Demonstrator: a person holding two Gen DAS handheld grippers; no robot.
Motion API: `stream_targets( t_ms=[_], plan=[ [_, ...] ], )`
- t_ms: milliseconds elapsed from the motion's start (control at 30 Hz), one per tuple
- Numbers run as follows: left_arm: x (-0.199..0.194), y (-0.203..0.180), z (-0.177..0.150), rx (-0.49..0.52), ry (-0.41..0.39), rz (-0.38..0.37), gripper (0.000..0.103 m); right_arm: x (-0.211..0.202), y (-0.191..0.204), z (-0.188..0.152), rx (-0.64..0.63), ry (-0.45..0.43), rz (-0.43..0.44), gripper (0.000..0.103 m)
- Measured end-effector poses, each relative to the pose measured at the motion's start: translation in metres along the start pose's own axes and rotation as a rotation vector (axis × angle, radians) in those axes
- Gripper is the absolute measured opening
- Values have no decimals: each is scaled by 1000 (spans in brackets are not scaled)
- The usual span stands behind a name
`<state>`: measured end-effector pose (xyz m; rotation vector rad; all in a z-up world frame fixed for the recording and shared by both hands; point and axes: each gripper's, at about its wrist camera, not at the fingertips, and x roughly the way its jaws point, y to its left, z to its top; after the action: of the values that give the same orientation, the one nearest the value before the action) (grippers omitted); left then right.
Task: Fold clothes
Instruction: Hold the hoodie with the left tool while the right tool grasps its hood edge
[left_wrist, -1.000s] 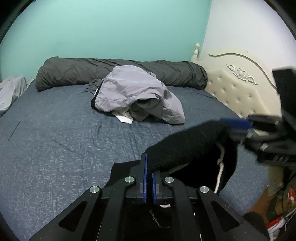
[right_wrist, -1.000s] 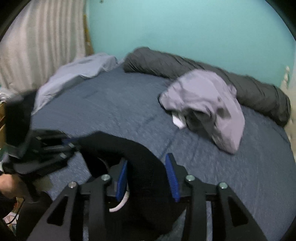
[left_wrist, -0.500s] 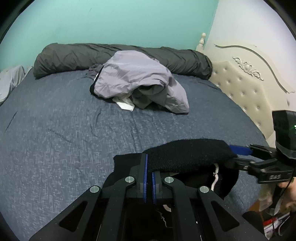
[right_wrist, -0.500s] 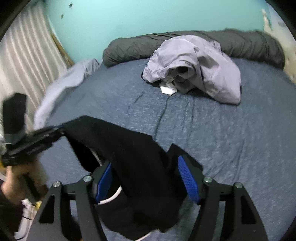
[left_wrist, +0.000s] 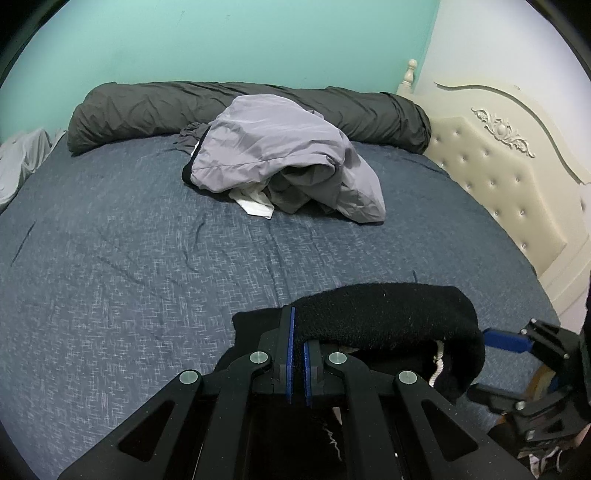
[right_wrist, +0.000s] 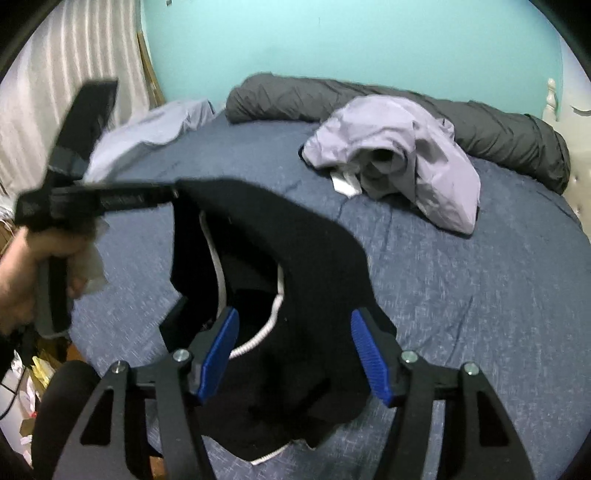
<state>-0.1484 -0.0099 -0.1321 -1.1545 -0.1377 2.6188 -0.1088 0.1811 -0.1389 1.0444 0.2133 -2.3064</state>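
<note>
Now at the near edge of the bed (left_wrist: 147, 280): black fleece garment (left_wrist: 384, 321), white drawcord (right_wrist: 221, 273) showing, stretched between both grippers above the blue-grey bedspread. Left gripper (left_wrist: 297, 339) clamped tight on one edge of the garment, blue pads pressed together with cloth pinched between. Right gripper (right_wrist: 293, 350) with jaws apart and closing; black fabric draped between the blue pads, neither pad pressing on it. Person's hand (right_wrist: 26, 266) wrapped round the left gripper's handle in the right wrist view. Farther up the bed, well apart from the black garment: heaped lilac-grey clothes (left_wrist: 280, 155), just in front of a rolled dark grey duvet (left_wrist: 147, 110) along the teal wall. Cream tufted headboard (left_wrist: 498, 177) at the right.
</note>
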Motion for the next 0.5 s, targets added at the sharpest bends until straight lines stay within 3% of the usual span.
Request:
stream_targets(
  t_ms=[133, 200, 233, 300, 500],
  plan=[
    [-2, -2, -1, 6, -3, -11, 4, 16, -5, -2, 17, 34, -16, 60],
    [-2, -2, -2, 9, -5, -14, 4, 24, -10, -2, 32, 48, -28, 35],
    [-3, -2, -3, 9, -6, -14, 4, 28, -13, -2, 39, 57, -37, 29],
    [-2, 0, -3, 6, -6, -17, 4, 33, -19, -2, 58, 66, -39, 7],
    [1, 8, -8, 3, 13, -12, 4, 23, -28, 5, 81, 25, -27, 5]
  ],
)
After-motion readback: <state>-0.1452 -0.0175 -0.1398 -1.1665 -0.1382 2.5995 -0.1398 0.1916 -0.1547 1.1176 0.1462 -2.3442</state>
